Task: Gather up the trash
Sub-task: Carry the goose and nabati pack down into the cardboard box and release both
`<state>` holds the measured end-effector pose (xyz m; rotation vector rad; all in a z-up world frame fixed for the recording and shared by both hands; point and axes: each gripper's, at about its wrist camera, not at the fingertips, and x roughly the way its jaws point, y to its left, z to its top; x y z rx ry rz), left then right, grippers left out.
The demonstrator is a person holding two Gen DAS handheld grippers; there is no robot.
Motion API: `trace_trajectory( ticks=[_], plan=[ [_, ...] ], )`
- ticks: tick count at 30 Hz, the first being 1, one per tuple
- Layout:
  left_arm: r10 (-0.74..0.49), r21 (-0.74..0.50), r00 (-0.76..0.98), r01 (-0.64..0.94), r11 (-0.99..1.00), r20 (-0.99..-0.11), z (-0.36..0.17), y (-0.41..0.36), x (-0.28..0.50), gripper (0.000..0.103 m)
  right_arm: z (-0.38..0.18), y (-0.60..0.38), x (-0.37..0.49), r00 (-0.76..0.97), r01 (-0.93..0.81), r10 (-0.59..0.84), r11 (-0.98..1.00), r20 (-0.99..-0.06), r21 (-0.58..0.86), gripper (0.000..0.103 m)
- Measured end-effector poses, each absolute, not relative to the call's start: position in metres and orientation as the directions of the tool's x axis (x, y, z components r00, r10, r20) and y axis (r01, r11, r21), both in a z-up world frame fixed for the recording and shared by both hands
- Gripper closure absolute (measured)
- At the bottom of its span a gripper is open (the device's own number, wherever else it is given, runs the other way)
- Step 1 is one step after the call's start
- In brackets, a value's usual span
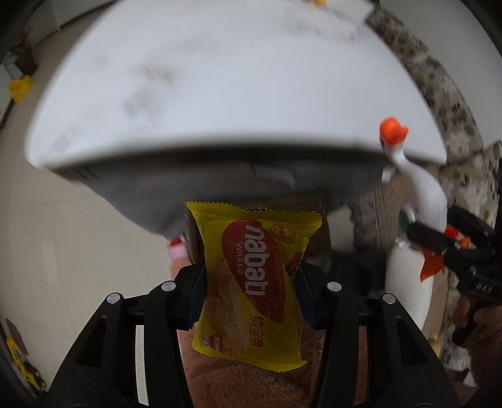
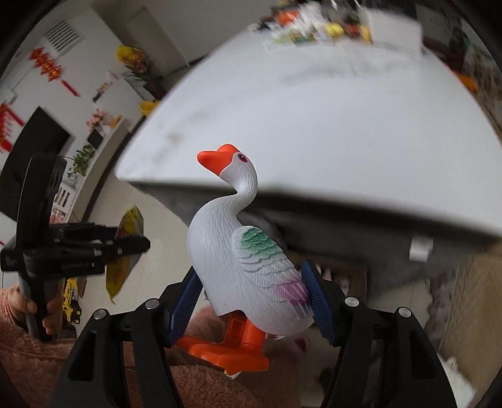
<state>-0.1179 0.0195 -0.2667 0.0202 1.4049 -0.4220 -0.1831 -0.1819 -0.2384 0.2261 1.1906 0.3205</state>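
My left gripper [image 1: 251, 276] is shut on a yellow Nabati wafer packet [image 1: 251, 273], held upright in the air in front of the white table's near edge. My right gripper [image 2: 251, 298] is shut on a white toy goose [image 2: 238, 251] with an orange beak and feet, gripped around its body. In the left wrist view the goose [image 1: 414, 188] and the right gripper [image 1: 439, 241] show at the right. In the right wrist view the left gripper [image 2: 138, 244] with the yellow packet [image 2: 128, 251] shows at the left, below the table's level.
A white marble-look table [image 1: 219, 78] fills the upper part of both views, with small colourful items at its far edge [image 2: 329, 28]. A floral sofa [image 1: 445, 94] runs along the right. The floor is beige tile [image 1: 62, 235]. A yellow toy vehicle [image 1: 22, 367] lies at the lower left.
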Motion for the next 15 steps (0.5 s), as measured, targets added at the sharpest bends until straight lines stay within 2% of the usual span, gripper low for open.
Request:
trace_trajectory(
  ticks=[4,9,12,13,15],
  plan=[
    [-0.252,-0.240,-0.001,0.319,0.917,-0.968,-0.343,-0.004,-0.131,0.056,-0.292,-0.188,-0.204,0.269,-0.108,0.323,0.946,-0.907,0.305,0.039],
    [-0.190,-0.206,-0.084,0.280,0.937,-0.978,-0.449,-0.021,-0.126,0.054,-0.387,-0.193,-0.206,0.185,-0.044,0.286,0.958,-0.940,0.283,0.039],
    [-0.122,-0.150,-0.134,0.224,0.963,-0.983,-0.511,-0.026,-0.112,0.049,-0.437,-0.196,-0.198,0.145,-0.003,0.239,0.971,-0.960,0.241,0.032],
    [-0.116,-0.145,-0.147,0.199,0.969,-0.982,-0.523,-0.025,-0.107,0.041,-0.448,-0.197,-0.193,0.136,0.009,0.230,0.972,-0.964,0.233,0.029],
    [-0.084,-0.109,-0.148,0.172,0.979,-0.985,-0.541,-0.021,-0.104,0.036,-0.476,-0.198,-0.183,0.089,0.038,0.209,0.976,-0.974,0.213,0.022]
  ],
)
